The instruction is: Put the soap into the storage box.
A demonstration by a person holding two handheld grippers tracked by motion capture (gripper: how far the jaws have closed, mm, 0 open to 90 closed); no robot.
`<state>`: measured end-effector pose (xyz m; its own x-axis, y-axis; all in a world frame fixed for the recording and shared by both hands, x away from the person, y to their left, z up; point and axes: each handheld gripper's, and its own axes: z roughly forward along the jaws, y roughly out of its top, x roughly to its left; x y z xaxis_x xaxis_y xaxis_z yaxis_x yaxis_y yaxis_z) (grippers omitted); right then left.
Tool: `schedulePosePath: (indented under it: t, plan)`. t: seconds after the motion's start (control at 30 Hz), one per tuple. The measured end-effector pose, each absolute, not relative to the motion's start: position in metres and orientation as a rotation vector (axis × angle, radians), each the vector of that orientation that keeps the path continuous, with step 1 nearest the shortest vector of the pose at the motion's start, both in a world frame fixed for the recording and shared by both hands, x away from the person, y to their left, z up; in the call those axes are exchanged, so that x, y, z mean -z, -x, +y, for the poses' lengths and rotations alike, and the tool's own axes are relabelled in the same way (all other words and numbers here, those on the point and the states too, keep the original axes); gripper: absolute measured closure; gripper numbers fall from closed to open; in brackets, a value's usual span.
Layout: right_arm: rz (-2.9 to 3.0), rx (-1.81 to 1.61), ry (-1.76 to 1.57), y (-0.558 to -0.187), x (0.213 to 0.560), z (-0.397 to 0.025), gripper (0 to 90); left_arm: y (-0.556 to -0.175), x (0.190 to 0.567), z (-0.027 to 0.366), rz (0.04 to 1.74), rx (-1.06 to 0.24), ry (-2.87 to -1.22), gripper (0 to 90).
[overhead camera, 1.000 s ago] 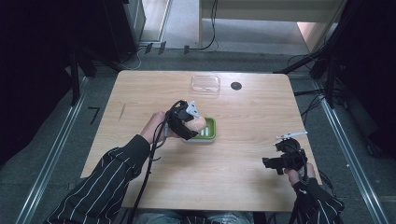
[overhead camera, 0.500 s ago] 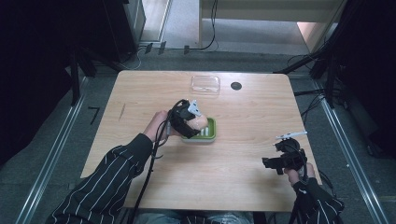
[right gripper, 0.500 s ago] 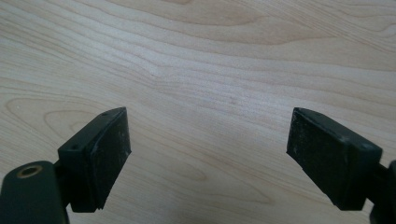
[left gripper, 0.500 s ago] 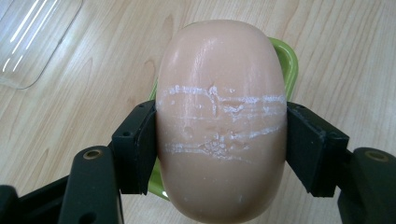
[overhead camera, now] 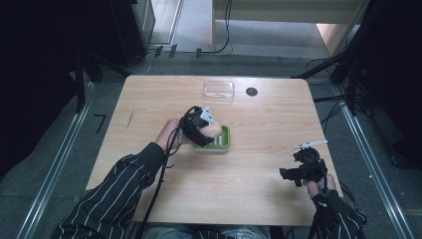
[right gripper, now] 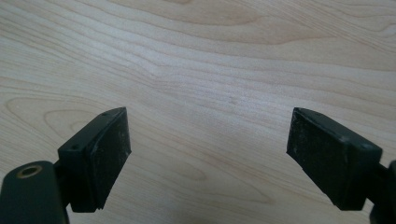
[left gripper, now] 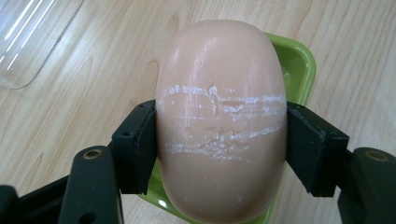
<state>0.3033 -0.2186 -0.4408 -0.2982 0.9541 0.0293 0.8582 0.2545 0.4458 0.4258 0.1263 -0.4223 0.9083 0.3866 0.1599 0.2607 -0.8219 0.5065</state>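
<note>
Soap, a smooth peach-coloured oval bar (left gripper: 220, 121) with white scratch lines across its middle, sits clamped between the two black jaws of the left gripper (left gripper: 220, 144), one jaw pressed to each side. Directly beneath it lies a shallow lime-green plastic dish (left gripper: 299, 70), whose rim shows beyond and below the bar; whether the bar touches the dish cannot be told. In the high view the left gripper (overhead camera: 208, 130) is near the middle of the pale wooden table (overhead camera: 149, 107), over the left end of the dish (overhead camera: 223, 142). A clear plastic lid (overhead camera: 219, 90) lies near the far edge, with a small dark round disc (overhead camera: 252, 91) just to its right. Close to the near right corner, the right gripper (right gripper: 208, 154) is spread wide over bare wood, holding nothing.
</note>
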Motion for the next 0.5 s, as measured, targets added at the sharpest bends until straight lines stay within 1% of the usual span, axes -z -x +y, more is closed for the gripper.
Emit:
schedulePosePath:
  t: [0.5]
  plan:
    - [2.283, -0.564, -1.685, -0.3031, 0.4407, -0.2184, 14.1, -0.4295, 0.4321, 0.1254, 0.464, -0.360, -2.584, 33.7]
